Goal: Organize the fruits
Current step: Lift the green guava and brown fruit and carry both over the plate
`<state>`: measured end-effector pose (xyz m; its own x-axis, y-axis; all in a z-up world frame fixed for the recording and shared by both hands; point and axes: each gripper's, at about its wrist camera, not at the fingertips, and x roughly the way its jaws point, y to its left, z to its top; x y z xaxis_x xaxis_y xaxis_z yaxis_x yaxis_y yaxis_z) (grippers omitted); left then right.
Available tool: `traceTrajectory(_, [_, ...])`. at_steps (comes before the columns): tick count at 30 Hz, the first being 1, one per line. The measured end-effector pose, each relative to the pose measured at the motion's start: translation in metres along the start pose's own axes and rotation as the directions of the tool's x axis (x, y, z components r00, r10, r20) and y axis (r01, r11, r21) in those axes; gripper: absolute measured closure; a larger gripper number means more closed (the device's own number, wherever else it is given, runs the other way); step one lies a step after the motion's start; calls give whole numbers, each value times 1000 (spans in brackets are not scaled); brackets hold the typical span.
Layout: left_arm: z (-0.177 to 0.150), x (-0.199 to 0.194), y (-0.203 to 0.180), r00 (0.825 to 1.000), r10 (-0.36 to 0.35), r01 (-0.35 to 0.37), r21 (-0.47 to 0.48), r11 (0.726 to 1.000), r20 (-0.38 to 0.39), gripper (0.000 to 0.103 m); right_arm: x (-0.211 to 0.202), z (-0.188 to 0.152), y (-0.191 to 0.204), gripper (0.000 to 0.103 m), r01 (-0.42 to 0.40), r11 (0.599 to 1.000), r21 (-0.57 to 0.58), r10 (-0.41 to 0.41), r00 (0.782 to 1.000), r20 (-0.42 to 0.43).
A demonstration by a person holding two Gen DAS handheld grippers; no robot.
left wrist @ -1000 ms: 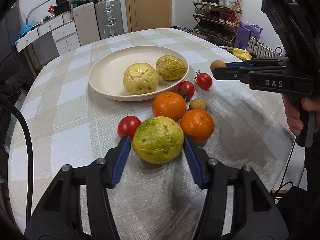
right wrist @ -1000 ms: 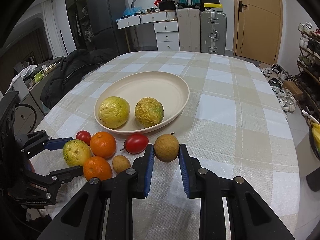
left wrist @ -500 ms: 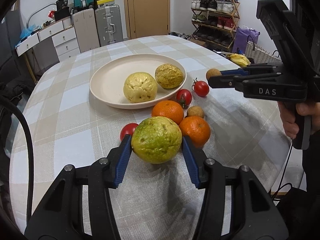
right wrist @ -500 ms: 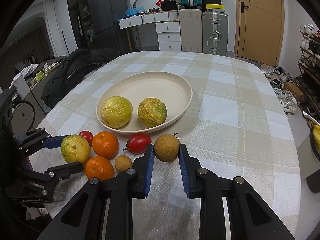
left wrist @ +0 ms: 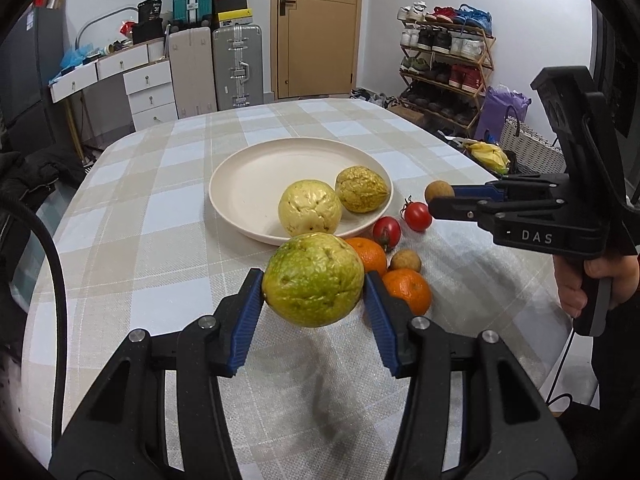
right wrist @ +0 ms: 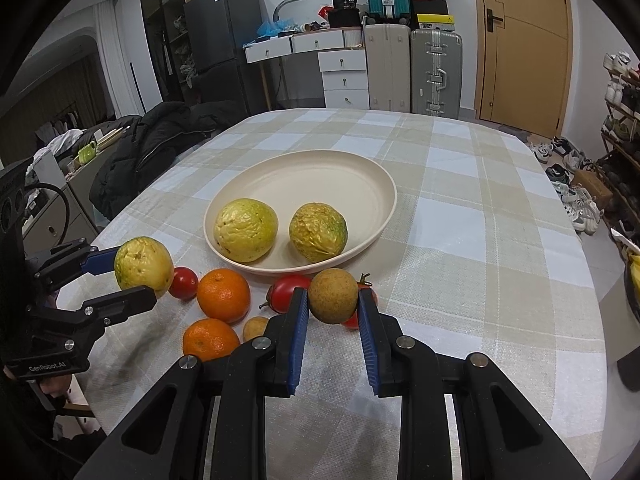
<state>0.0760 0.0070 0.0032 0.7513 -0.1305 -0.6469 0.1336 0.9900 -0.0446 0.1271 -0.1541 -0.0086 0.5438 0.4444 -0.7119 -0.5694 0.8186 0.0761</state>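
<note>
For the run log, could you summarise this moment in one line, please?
left gripper: shut on green guava, lifted | right gripper: shut on brown fruit | plate: two yellow fruits

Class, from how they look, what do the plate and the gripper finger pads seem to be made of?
plate: probably matte ceramic or melamine, uniformly cream with a soft sheen; the look leaves it open.
Left gripper pads: likely blue rubber or soft plastic, finely ribbed, on black moulded plastic fingers.

Suitcases [right wrist: 435, 72], shoe rack [left wrist: 444, 68] (full).
</note>
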Motion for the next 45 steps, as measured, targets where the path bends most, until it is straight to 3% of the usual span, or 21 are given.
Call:
traceTrajectory(17, [12, 0, 12, 998, 39, -37, -36, 999, 48, 55, -5, 2, 16, 78, -48, 998, -29, 50, 998, 41])
traceTrajectory(30, [32, 23, 43, 997, 68, -63, -100, 993, 49, 55, 9, 13, 30, 78, -89, 995, -46, 91, 995, 38])
traceTrajectory(45, [52, 58, 53, 996, 85, -83, -94, 992, 26, 55, 25, 27, 40, 78, -113, 991, -73, 113, 994, -2])
